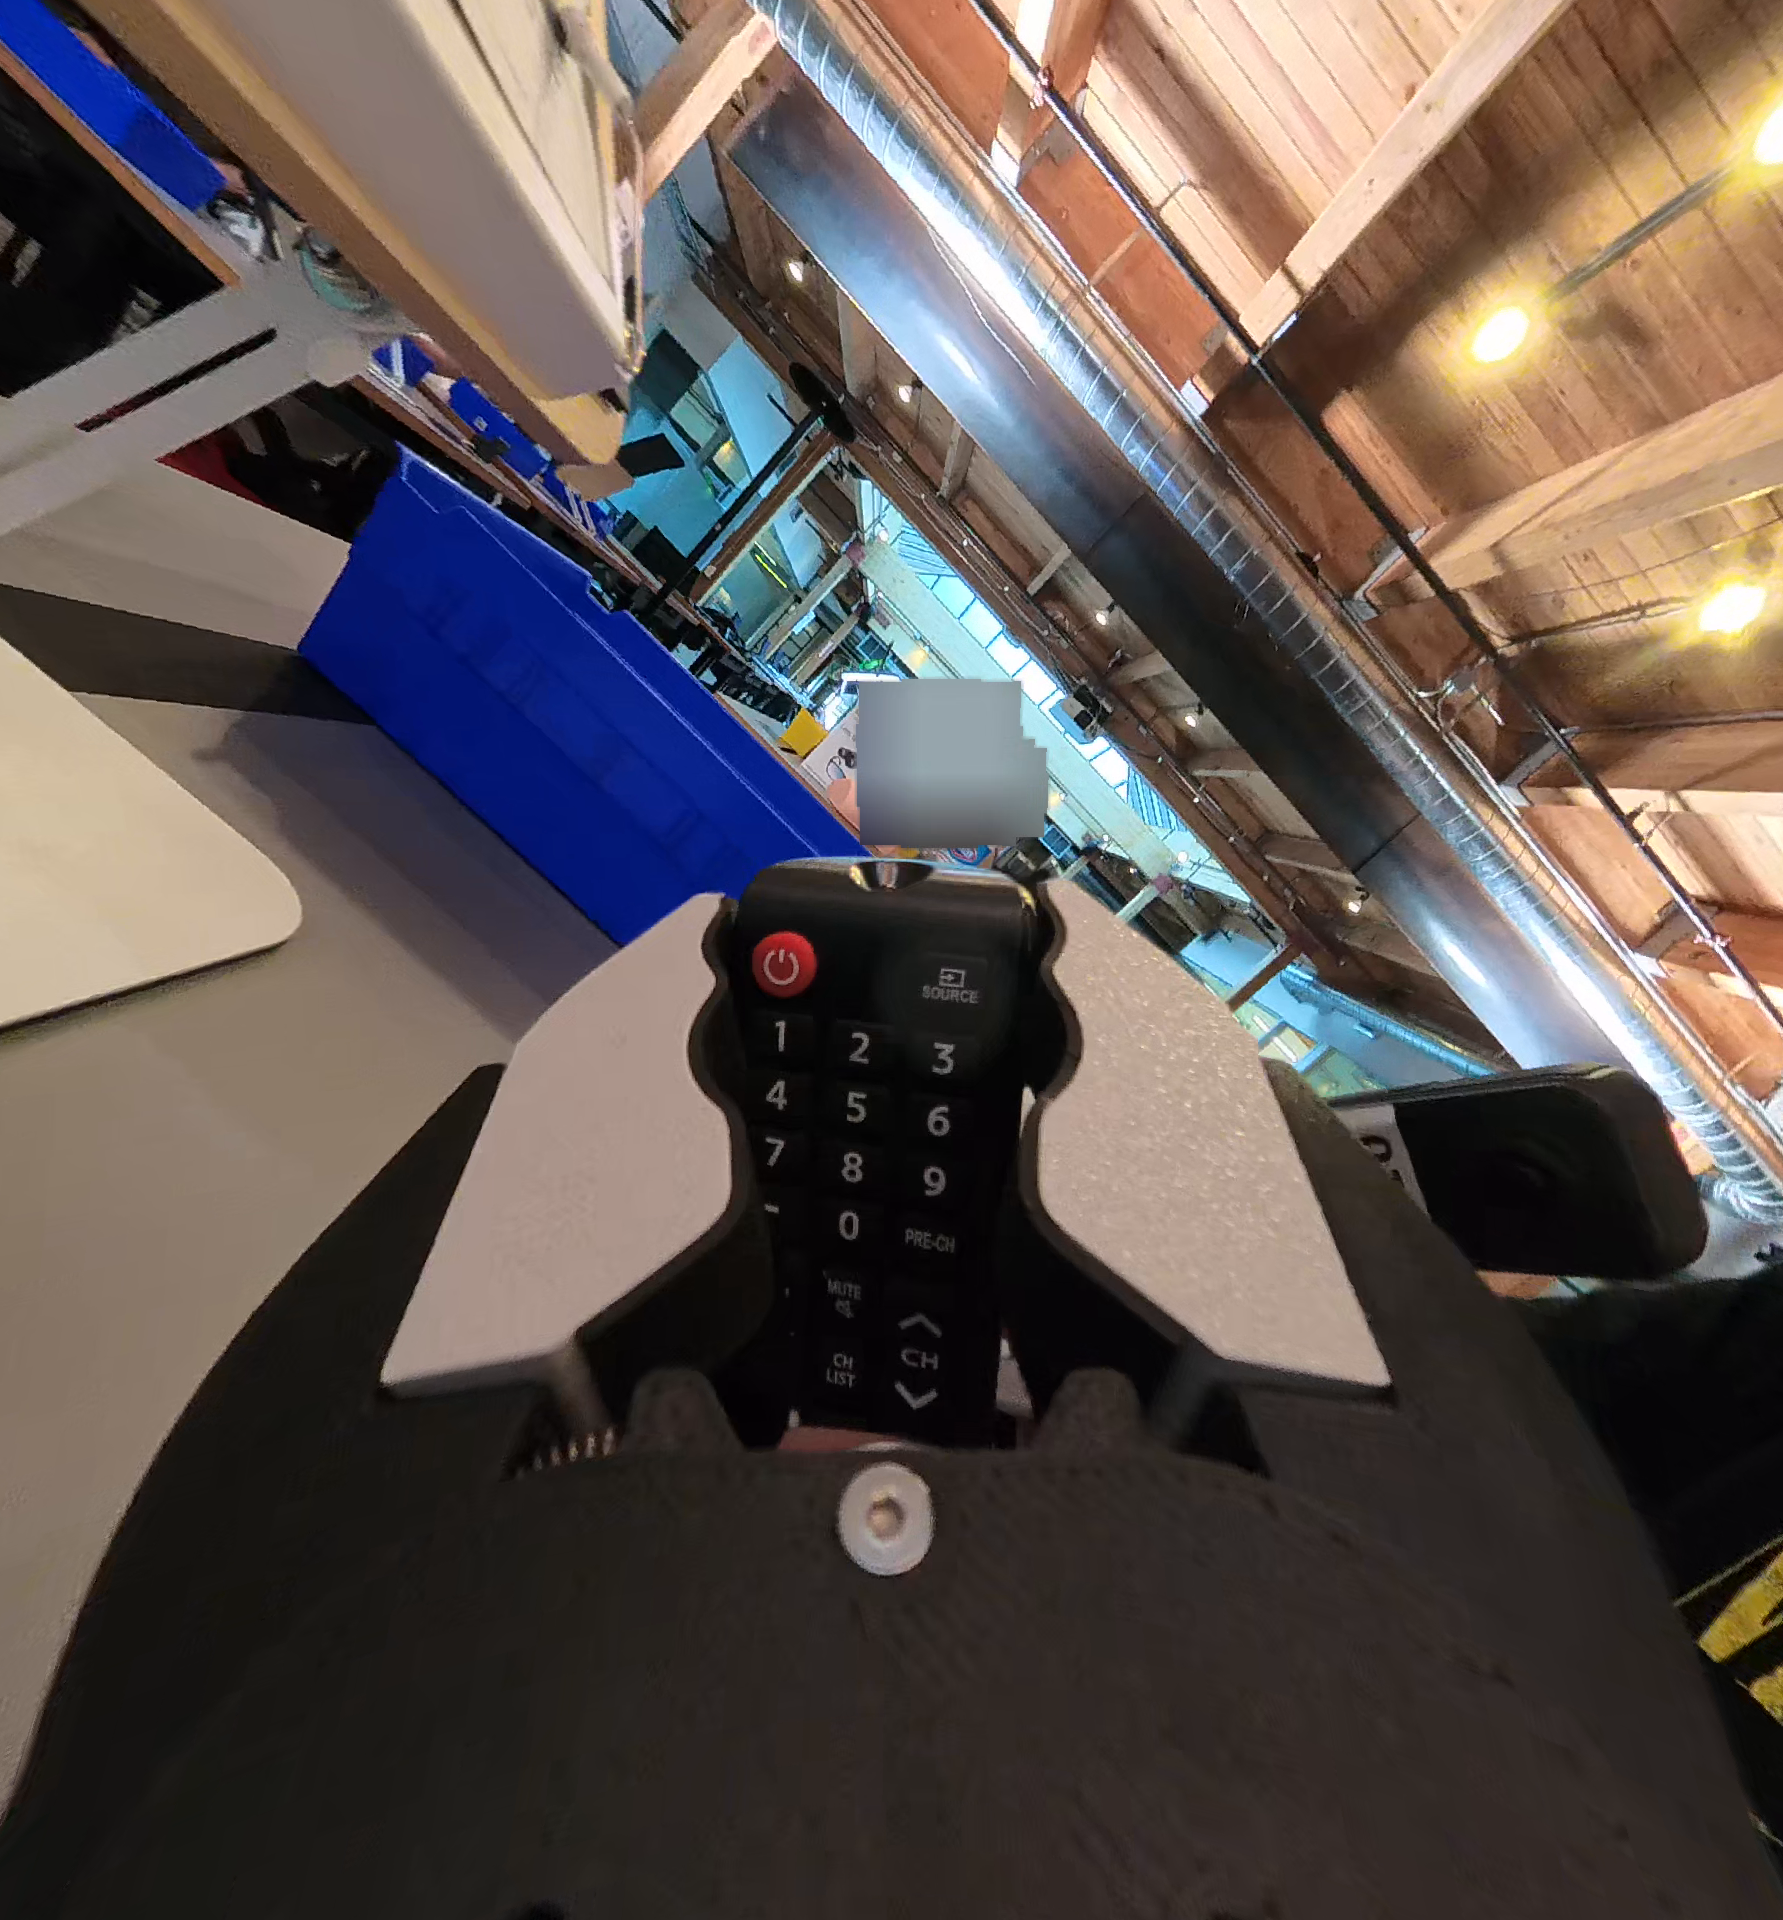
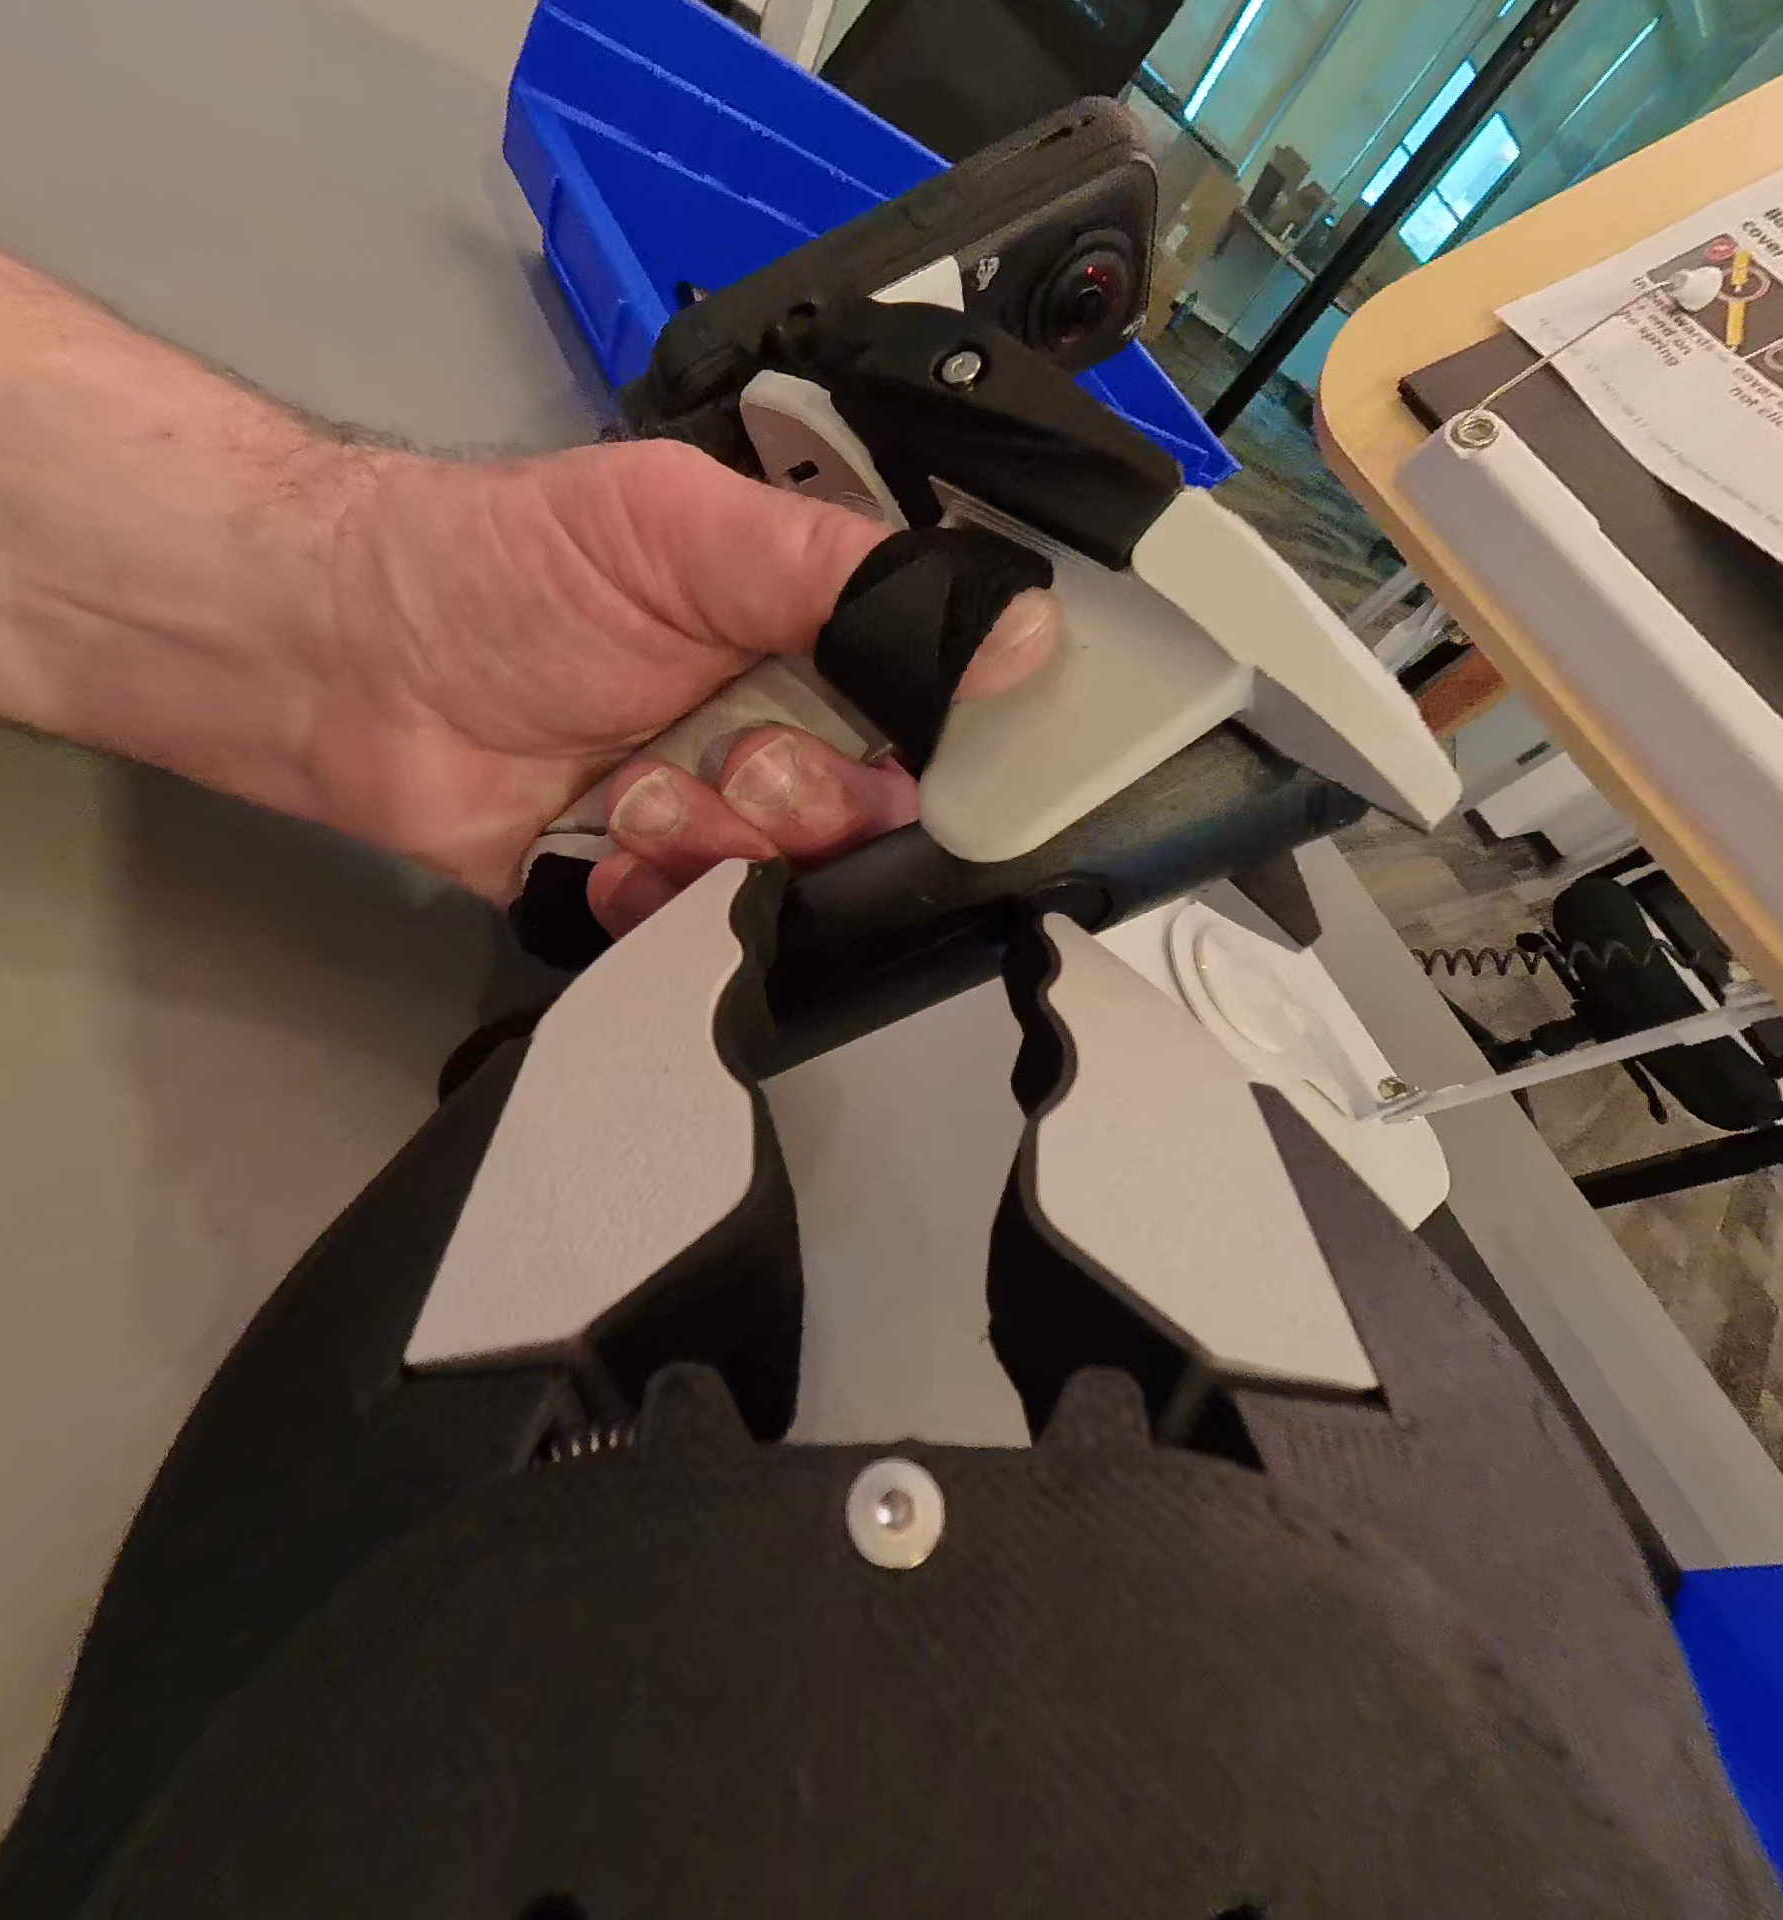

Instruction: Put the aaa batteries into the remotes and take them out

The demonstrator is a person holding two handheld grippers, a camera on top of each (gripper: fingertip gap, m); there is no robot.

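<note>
Holding the black remote [image 1: 871, 1132] aloft lengthwise in the left gripper [image 1: 879, 997], keypad facing the camera.

The left fingers are clenched on the remote's long side edges, above the grey table [image 1: 191, 1195] and near the blue bin [image 1: 554, 707]. The right gripper [image 2: 892, 971] spans the remote's dark underside [image 2: 928, 894], fingers spread; whether they press it I cannot tell. It looks light, rigid and smooth-sided, so grip the edges firmly, leaving the back cover free. No batteries show.
</note>
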